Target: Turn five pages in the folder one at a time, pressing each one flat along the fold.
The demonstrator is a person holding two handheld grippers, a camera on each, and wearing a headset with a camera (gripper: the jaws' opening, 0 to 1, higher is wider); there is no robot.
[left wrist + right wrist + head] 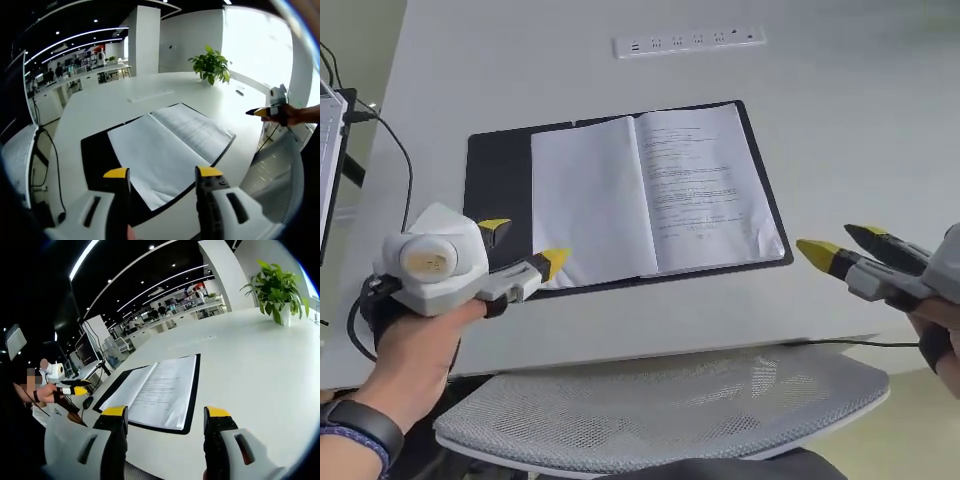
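Open and flat on a white table (840, 110): a black folder (498, 185), blank page (585, 200) on the left half, printed page (705, 185) on the right. At the folder's near-left corner, the left gripper (525, 243), yellow-tipped jaws spread apart, nothing between them. Off to the right, clear of the folder, the right gripper (840, 242), jaws likewise apart and empty. Beyond the folder, a power strip (690, 42).
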